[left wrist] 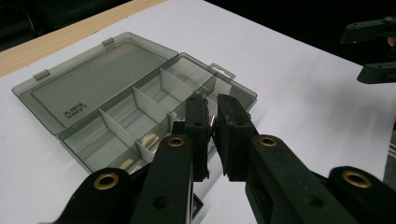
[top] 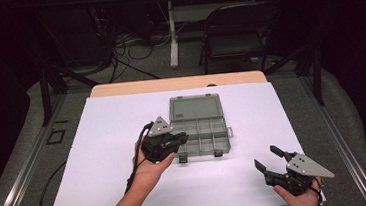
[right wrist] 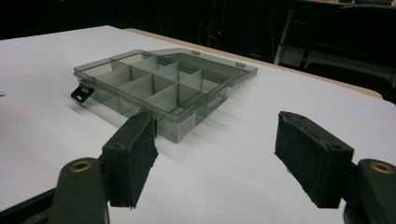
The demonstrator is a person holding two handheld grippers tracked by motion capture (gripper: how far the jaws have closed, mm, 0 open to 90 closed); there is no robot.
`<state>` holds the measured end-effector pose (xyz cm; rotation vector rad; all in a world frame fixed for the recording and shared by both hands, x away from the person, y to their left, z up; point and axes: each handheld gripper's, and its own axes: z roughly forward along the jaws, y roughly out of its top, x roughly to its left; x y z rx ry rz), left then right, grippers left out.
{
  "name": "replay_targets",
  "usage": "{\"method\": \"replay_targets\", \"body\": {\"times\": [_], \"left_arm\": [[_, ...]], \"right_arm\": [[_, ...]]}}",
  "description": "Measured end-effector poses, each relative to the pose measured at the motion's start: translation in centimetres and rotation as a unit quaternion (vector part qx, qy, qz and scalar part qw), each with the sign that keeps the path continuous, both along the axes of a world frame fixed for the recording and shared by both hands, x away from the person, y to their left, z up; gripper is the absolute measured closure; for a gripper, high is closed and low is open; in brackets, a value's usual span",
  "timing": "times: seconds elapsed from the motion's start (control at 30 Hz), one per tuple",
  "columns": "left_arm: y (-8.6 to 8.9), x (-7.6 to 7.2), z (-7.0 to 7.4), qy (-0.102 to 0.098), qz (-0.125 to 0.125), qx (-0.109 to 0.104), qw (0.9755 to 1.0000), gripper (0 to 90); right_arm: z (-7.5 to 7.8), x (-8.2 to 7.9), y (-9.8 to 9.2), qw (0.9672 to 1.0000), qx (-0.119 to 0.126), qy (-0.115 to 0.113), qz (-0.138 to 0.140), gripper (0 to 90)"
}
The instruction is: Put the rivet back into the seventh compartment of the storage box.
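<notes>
Two grippers [top: 167, 144] [top: 268, 158] — tiny pinched part [left wrist: 213, 122] indistinct, organizer box [top: 200, 126]

The compartment box [top: 201, 129] is smoky, translucent grey plastic with a smooth, slightly glossy finish. It lies on a matt white sheet [top: 104, 140] that looks like paper, over a bench [top: 119, 89] of pale wood. The tongs [right wrist: 219, 154] are matt black plastic with rough, worn pads [right wrist: 306, 151] and brass-coloured metal rivets [left wrist: 106, 180].

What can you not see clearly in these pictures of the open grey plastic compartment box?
- Small metal piece pinched in the left gripper: left gripper view, its pads hide most of it.
- Pale bits in the grey plastic compartment box: too small to identify.
- Lid lettering: too small to read.
</notes>
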<state>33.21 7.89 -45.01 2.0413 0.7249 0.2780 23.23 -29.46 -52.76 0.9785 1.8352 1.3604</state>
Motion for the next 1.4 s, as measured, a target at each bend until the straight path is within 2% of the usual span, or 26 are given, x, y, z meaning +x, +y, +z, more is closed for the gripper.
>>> {"method": "replay_targets", "body": {"times": [0.23,0.4,0.63,0.73,0.77,0.93,0.97,1.4], "left_arm": [[-0.9,0.9,-0.9,0.011,-0.002,0.006,0.9999,83.3],[-1.7,1.5,-1.4,0.019,-0.001,-0.002,0.9998,83.3],[-2.8,2.0,-1.9,0.018,-0.006,-0.002,0.9998,83.3],[-3.3,2.3,-2.3,0.018,0.004,-0.001,0.9998,83.3],[-3.4,2.4,-2.4,0.026,-0.002,-0.001,0.9997,83.3],[-4.1,3.0,-3.2,0.032,-0.004,-0.006,0.9995,83.3],[-4.2,3.1,-3.4,0.029,-0.004,-0.004,0.9996,83.3],[-5.7,4.3,-5.7,0.044,-0.001,0.014,0.9989,83.3]], "right_arm": [[0.0,0.1,0.0,1.0,0.002,-0.001,0.001,28.1],[-0.1,0.1,0.0,1.0,0.002,0.0,0.002,28.1],[0.0,0.1,0.0,1.0,0.0,0.001,0.002,28.2],[-0.1,0.0,0.0,1.0,-0.001,0.0,0.002,28.1],[0.0,0.0,0.0,1.0,-0.001,0.001,0.003,28.2],[-0.1,0.1,0.0,1.0,0.0,-0.001,0.003,28.1],[-0.1,0.1,0.0,1.0,0.001,-0.001,0.003,28.1],[-0.1,0.0,-0.1,1.0,0.002,0.003,0.002,28.1]]}}
